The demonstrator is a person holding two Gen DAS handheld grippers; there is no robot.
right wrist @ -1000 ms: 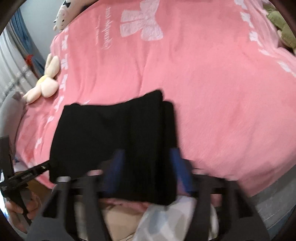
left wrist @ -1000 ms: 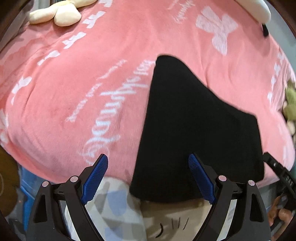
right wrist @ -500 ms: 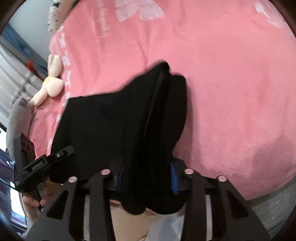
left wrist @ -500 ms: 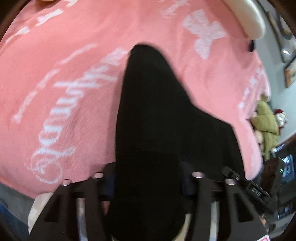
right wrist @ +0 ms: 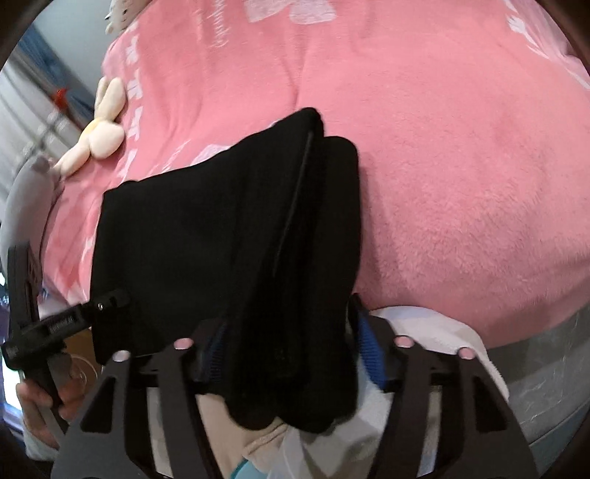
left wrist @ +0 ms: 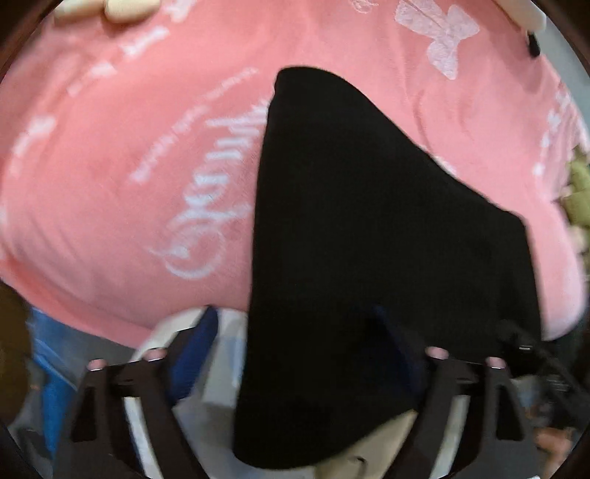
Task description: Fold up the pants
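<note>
The black pants (left wrist: 368, 258) lie folded on the pink bed (left wrist: 129, 165). The left gripper (left wrist: 306, 342) and right gripper (right wrist: 287, 346) have just opened around the pants' near edge, both let go.

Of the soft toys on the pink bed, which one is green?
The green plush at the left wrist view's right edge, past the black pants; the cream plush lies top left.

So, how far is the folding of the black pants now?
Done: the black pants lie folded in layers on the pink blanket. In hand: the left gripper and right gripper have just been opening their jaws, the pants' near edge between them. Left: perhaps one more fold; I cannot tell.
</note>
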